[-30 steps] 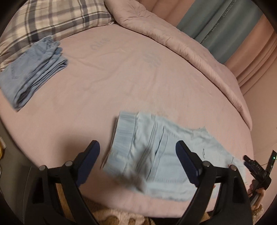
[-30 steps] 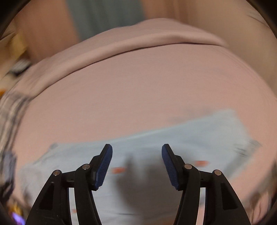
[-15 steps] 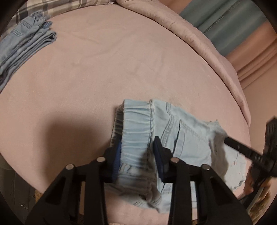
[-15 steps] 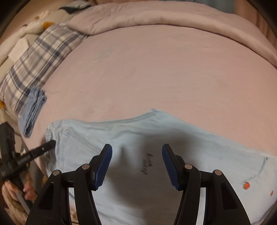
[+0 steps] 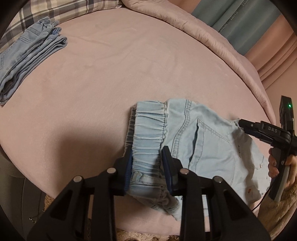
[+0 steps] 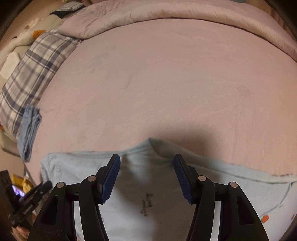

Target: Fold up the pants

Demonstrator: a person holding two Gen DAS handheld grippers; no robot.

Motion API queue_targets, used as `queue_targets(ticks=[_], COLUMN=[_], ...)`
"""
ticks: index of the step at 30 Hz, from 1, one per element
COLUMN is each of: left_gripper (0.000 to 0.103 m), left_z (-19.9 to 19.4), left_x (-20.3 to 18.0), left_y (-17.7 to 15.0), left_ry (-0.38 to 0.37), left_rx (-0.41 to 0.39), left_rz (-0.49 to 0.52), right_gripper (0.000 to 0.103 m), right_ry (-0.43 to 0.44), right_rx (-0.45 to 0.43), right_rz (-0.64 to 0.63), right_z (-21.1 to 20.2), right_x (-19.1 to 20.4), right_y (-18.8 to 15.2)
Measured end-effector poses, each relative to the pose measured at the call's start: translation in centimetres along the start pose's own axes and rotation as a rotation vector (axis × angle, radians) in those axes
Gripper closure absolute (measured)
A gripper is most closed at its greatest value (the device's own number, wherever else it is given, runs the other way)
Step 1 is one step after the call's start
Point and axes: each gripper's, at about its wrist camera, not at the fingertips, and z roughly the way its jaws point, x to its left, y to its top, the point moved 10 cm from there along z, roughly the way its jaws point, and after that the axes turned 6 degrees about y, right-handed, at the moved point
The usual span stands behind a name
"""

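You are clamping your left hand-held gripper [image 5: 146, 166] on the elastic waistband of one pale denim pants [image 5: 204, 140] lying at the bed's [image 5: 111, 74] near edge. Your right hand-held gripper [image 6: 146, 178] is hovering wide open over them, gripping nothing. One folded darker jeans stack [image 5: 27, 59] is sitting by the far-left edge.

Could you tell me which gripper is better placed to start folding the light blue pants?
Left. The left gripper is shut on the light blue pants at the waistband; the right gripper hovers open above them.

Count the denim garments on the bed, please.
2: light blue denim pants at the near edge, waistband inside the left claw; darker folded blue jeans by the plaid pillow. More may be hidden.
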Motion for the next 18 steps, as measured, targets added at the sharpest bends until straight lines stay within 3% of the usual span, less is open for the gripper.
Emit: queue_targets(ticks=[2, 5, 6, 7, 9, 15, 18], left_gripper=[0.073, 0.073, 0.073, 0.073, 0.073, 0.073, 0.071], left_z=[0.1, 0.1, 0.2, 0.2, 0.2, 0.2, 0.2], left_x=[-0.4, -0.2, -0.3, -0.3, -0.3, -0.6, -0.5], left_y=[-0.1, 0.0, 0.0, 0.1, 0.1, 0.0, -0.1], left_ry=[0.011, 0.018, 0.02, 0.023, 0.03, 0.04, 0.047], left_rx=[0.0, -0.012, -0.012, -0.011, -0.008, -0.006, -0.007], left_rz=[-0.001, -0.002, -0.005, -0.008, -0.005, -0.011, -0.016], right_gripper=[0.044, 0.046, 0.059, 0.082, 0.092, 0.097, 0.097], right_ry=[-0.001, 0.092, 0.072, 0.045, 0.053, 0.032, -0.006], right_rx=[0.015, 0.059, 0.056, 0.049, 0.039, -0.083, -0.029], right_rz=[-0.03, -0.013, -0.032, -0.057, -0.068, -0.036, -0.041], right_z=[0.4, 1.4, 1.5, 1.3, 0.9, -1.1, 1.5], right_x=[0.2, 0.9, 1.0, 0.9, 1.4, 1.6, 1.0], right_y=[-0.3, -1.1, -1.2, -1.3, -1.2, 0.5, -0.3])
